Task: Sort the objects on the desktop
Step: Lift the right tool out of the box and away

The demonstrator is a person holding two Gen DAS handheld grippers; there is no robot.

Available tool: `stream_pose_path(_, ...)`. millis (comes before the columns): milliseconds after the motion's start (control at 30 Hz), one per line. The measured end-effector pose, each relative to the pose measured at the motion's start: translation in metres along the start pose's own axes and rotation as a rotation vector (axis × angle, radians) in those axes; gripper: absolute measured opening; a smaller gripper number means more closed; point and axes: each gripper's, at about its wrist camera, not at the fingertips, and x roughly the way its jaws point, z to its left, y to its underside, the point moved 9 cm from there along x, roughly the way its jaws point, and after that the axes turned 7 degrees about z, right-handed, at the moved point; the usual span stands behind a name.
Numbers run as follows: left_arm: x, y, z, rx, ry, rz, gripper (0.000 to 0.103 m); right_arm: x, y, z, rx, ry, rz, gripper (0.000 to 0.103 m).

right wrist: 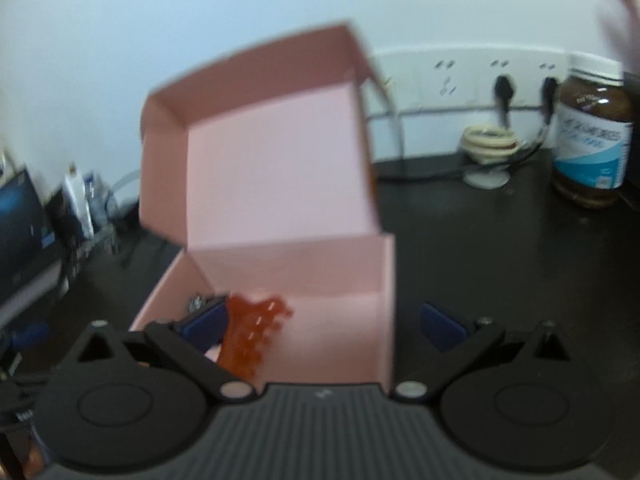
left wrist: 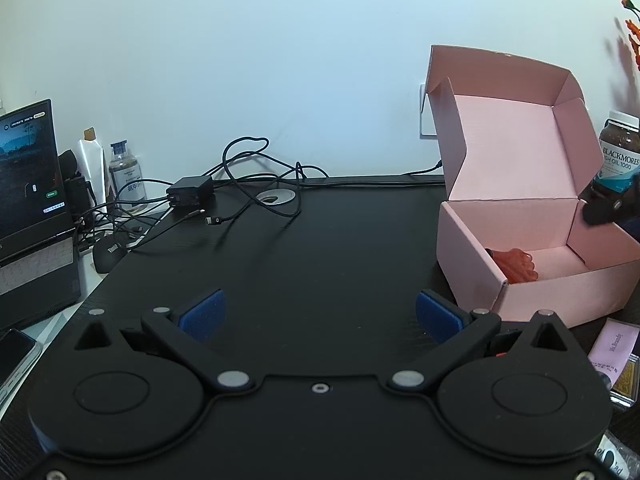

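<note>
Judging by the orange hair claw (right wrist: 256,328) already lying low-left inside the pink box (right wrist: 384,312), I'd lift the spread-open, empty right hand-held gripper (right wrist: 324,320) straight up, while the left hand-held gripper (left wrist: 320,314) waits open too.

The brown glass supplement bottle (left wrist: 618,160) with a white and blue label reads "BLACKMORES" and "FISH OIL 1000", the first letter partly cut off. A pale pink paper card (left wrist: 614,343) reads "Ms.Brandy". The black computer mouse (left wrist: 109,255) shows lettering starting "Thin"; the laptop's screen text is too small to read.
</note>
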Motion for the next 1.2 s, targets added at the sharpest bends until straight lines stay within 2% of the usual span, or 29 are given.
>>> stream_pose_path(167,0.001,0.0,0.0,0.002,-0.004,0.005,0.103,-0.011,0.014,-0.026,0.128,-0.089,-0.023,0.102)
stream_pose_path(233,0.001,0.0,0.0,0.003,-0.007,0.007,0.103,-0.013,0.022,-0.031,0.103,-0.116,0.001,0.102)
stream_pose_path(333,0.001,0.001,0.0,0.006,-0.012,0.009,0.103,-0.021,0.032,-0.035,-0.01,-0.055,-0.034,0.102)
stream_pose_path(400,0.001,0.001,0.0,0.008,-0.014,0.01,0.103,-0.028,0.036,-0.035,-0.031,-0.055,-0.07,0.102)
stream_pose_path(533,0.002,0.001,0.0,0.012,-0.02,0.022,0.103,-0.032,0.036,-0.037,-0.007,-0.039,-0.117,0.102)
stream_pose_path(667,0.003,0.003,0.001,0.007,-0.033,0.033,0.103,-0.028,0.039,-0.048,0.081,0.023,-0.119,0.102)
stream_pose_path(800,0.002,0.002,0.001,0.012,-0.046,0.029,0.103,-0.032,0.045,-0.052,0.119,-0.038,-0.128,0.102)
stream_pose_path(933,0.003,0.002,0.001,0.019,-0.053,0.036,0.103,-0.042,0.05,-0.055,0.094,-0.003,-0.148,0.102)
stream_pose_path(1100,0.003,0.002,0.001,0.016,-0.067,0.037,0.103,-0.048,0.056,-0.071,0.226,-0.076,-0.162,0.102)
stream_pose_path(1200,0.002,0.002,0.001,0.024,-0.087,0.033,0.103,-0.058,0.054,-0.074,0.263,-0.126,-0.235,0.102)
